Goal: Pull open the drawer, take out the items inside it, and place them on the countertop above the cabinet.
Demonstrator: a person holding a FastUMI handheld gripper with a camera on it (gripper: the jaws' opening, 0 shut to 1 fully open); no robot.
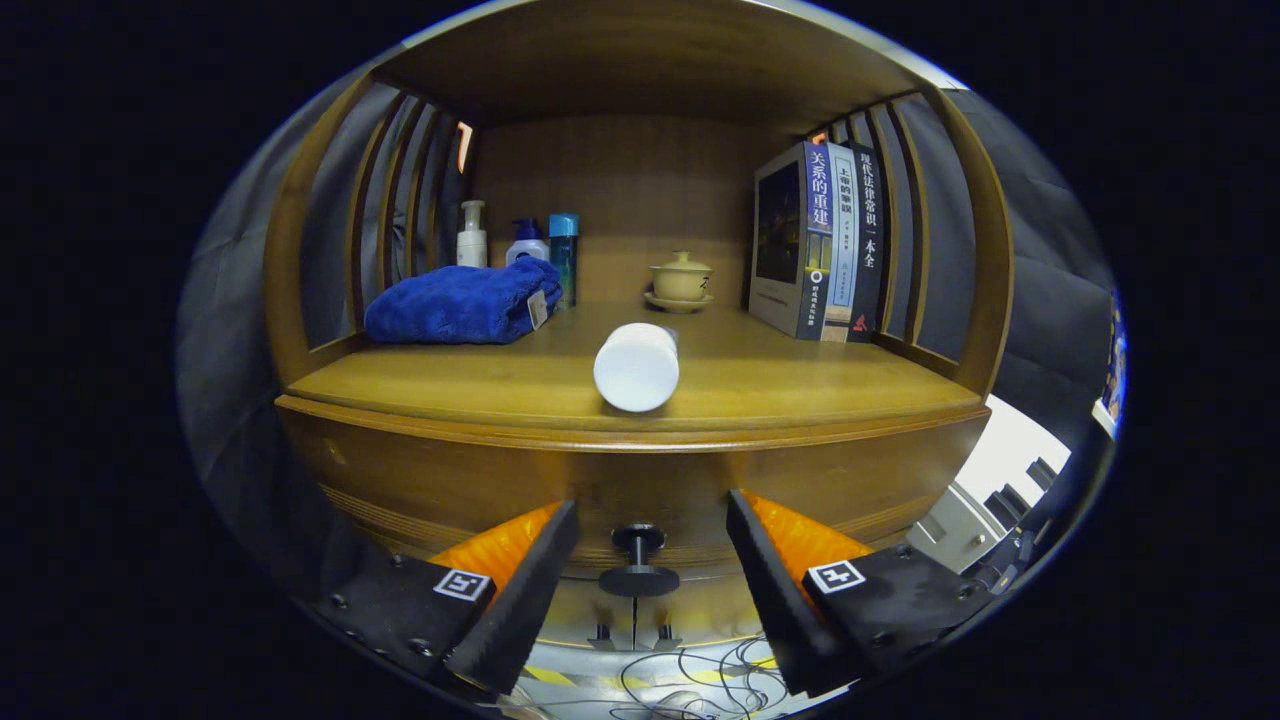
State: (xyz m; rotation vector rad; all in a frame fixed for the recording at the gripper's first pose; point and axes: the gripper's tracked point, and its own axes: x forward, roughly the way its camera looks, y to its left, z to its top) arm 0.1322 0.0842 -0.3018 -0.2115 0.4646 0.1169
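While the gripper [650, 520] stands open astride the drawer knob [638, 560], the white cylinder [637, 365] at 12 o'clock lies axis toward the fingers.

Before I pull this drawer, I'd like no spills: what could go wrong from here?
1. The open gripper straddles the small black round drawer knob without touching it; closing off-centre could slip off.
2. The white cylinder lying on its side near the wooden countertop's front edge might roll off if the cabinet jolts.
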